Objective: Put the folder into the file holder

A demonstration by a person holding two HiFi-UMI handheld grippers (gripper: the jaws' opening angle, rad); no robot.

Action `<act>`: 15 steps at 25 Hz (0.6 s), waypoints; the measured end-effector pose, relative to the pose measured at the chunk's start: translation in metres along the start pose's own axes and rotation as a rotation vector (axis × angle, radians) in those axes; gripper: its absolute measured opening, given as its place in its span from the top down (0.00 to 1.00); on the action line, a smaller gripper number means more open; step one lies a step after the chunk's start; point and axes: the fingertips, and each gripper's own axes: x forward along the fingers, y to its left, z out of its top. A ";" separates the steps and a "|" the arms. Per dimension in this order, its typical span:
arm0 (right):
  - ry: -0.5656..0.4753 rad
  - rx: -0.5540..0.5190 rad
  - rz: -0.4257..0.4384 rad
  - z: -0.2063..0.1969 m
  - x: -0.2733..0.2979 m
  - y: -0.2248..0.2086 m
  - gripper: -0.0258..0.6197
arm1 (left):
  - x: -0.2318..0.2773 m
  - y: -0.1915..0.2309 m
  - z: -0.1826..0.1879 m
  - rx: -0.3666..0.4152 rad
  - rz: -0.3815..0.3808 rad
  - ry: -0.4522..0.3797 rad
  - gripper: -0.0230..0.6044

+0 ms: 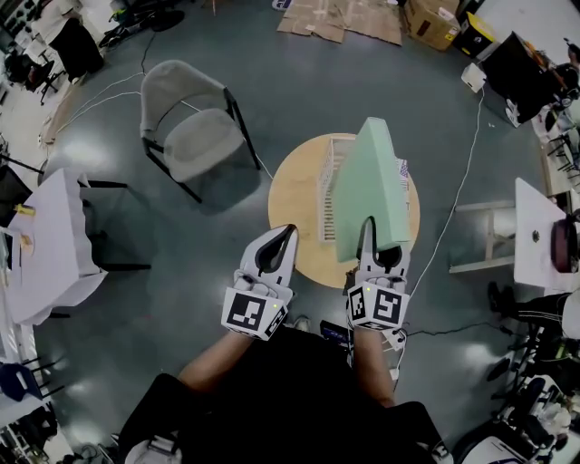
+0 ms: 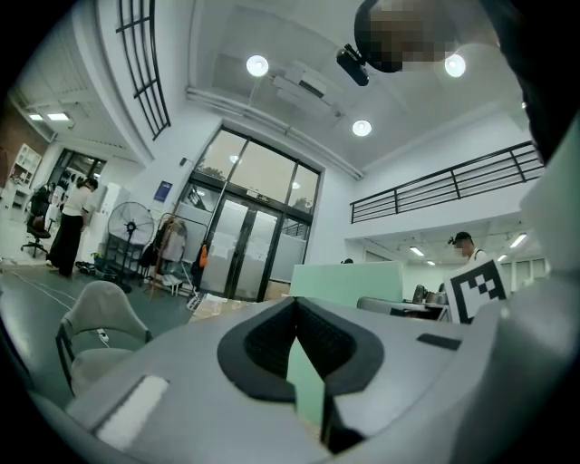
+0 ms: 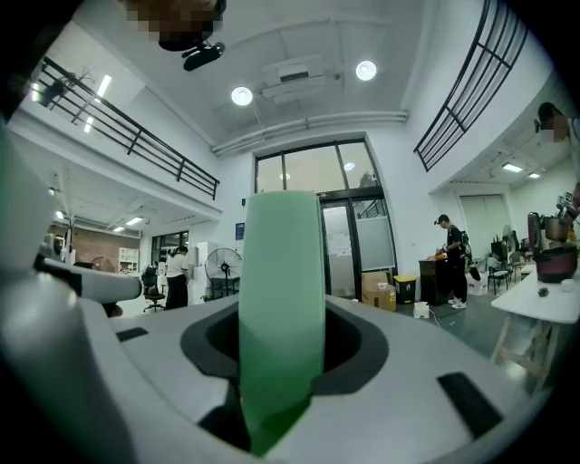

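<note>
A tall pale-green folder (image 1: 372,190) stands on edge over the round wooden table (image 1: 294,195), with my right gripper (image 1: 370,223) shut on its near lower edge. In the right gripper view the folder (image 3: 281,299) rises as a green band between the jaws of that gripper (image 3: 281,319). Just left of the folder, a white wire file holder (image 1: 328,186) sits on the table, partly hidden behind it. My left gripper (image 1: 289,230) hovers at the table's near left edge, its jaws together, and I see nothing held in it. The left gripper view shows the folder (image 2: 344,281) ahead to the right, beyond that gripper (image 2: 295,306).
A grey chair (image 1: 195,127) stands left of the round table. A white table (image 1: 54,245) is at far left and another (image 1: 539,236) at far right. A cable (image 1: 458,195) runs over the floor right of the round table. Cardboard boxes (image 1: 430,20) lie at the back.
</note>
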 end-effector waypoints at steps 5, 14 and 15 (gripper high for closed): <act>-0.022 0.004 -0.006 -0.005 0.010 0.000 0.73 | 0.005 0.004 -0.001 -0.003 -0.006 0.001 0.95; -0.068 0.005 -0.012 -0.015 0.024 -0.002 0.73 | 0.014 0.010 -0.004 -0.005 -0.014 0.011 0.95; -0.072 0.001 -0.012 -0.016 0.026 -0.001 0.73 | 0.015 0.011 -0.004 -0.006 -0.015 0.011 0.95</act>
